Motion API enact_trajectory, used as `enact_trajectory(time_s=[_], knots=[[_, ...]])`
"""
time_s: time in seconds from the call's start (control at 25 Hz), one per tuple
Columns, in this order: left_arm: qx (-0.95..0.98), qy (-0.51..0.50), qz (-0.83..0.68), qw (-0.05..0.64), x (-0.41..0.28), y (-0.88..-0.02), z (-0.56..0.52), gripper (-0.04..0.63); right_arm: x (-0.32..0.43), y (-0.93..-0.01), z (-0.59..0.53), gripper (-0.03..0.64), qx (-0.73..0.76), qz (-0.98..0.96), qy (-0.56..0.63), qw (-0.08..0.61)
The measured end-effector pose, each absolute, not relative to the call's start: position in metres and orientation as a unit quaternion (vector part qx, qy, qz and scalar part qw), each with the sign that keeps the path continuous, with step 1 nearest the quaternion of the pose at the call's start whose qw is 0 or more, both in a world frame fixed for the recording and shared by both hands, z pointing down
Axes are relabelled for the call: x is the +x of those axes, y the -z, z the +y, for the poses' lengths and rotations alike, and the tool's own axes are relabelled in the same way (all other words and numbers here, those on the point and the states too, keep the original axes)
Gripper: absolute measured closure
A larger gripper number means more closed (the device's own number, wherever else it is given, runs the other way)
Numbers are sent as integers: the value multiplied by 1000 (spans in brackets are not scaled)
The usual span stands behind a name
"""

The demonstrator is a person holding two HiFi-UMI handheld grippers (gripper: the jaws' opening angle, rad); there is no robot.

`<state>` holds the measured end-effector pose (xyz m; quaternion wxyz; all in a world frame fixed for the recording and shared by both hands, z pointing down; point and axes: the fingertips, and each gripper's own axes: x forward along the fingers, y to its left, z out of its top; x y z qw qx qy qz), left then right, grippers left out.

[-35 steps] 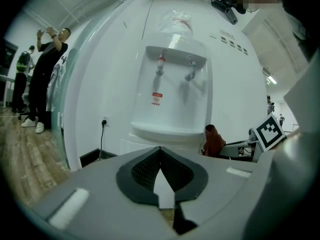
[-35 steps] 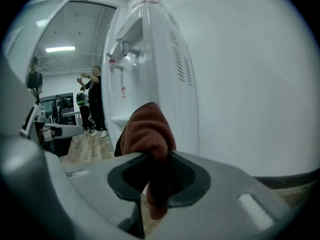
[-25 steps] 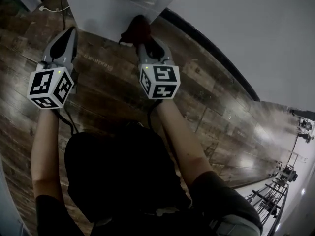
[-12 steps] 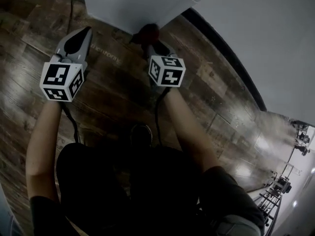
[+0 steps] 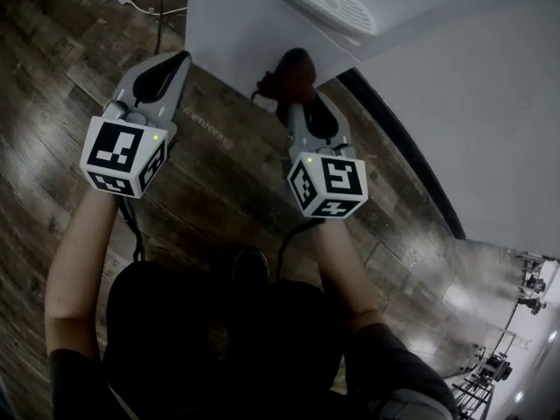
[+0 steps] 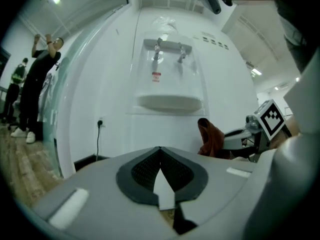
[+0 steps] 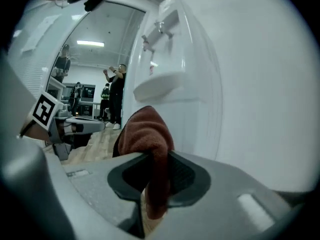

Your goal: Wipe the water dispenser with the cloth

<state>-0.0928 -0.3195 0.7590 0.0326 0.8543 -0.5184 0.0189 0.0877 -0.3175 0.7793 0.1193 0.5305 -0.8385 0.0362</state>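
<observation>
The white water dispenser [image 5: 236, 33] stands ahead, its lower front panel facing me. Its taps and drip tray show in the left gripper view [image 6: 170, 101] and the right gripper view [image 7: 159, 81]. My right gripper [image 5: 296, 94] is shut on a reddish-brown cloth [image 5: 289, 70], which rests against the dispenser's lower front near its right corner. The cloth [image 7: 146, 134] bunches above the jaws in the right gripper view and shows too as a cloth [image 6: 210, 138] in the left gripper view. My left gripper [image 5: 175, 64] is shut and empty, its tip close to the panel at the left.
Dark wood flooring [image 5: 219, 191] lies below. A white wall [image 5: 472, 94] with a black skirting runs on the right. A power cord [image 6: 98, 134] hangs from a socket left of the dispenser. People [image 6: 37, 79] stand in the background.
Both grippers have moved with the head's view shifting right and lower; the right gripper keeps the cloth on the dispenser's lower front, now a little lower in the picture.
</observation>
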Motion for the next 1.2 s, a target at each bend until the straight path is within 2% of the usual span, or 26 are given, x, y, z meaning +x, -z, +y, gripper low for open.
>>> enact_trajectory(time_s=[0.12,0.28,0.56,0.72,0.92,1.04,1.2], knots=[[866,2,-500,20,-91,-720,-326,577,85,-729,-334,555,550,-827,-12,113],[866,10,-500,33,-98,-711,-327,577,75,-729,-347,555,558,-821,-50,107],[849,-26,-521,82,-116,-780,-313,577,67,-836,-354,555,554,-807,-129,160],[836,-44,-528,143,-120,-834,-299,576,71,-909,-359,555,557,-783,-189,200],[836,-80,-518,164,-115,-882,-280,575,64,-958,-356,555,533,-781,-197,259],[833,-87,-521,162,-120,-885,-278,576,50,-940,-348,555,515,-803,-170,248],[832,-61,-538,126,-134,-847,-286,577,23,-871,-346,555,505,-835,-112,186]])
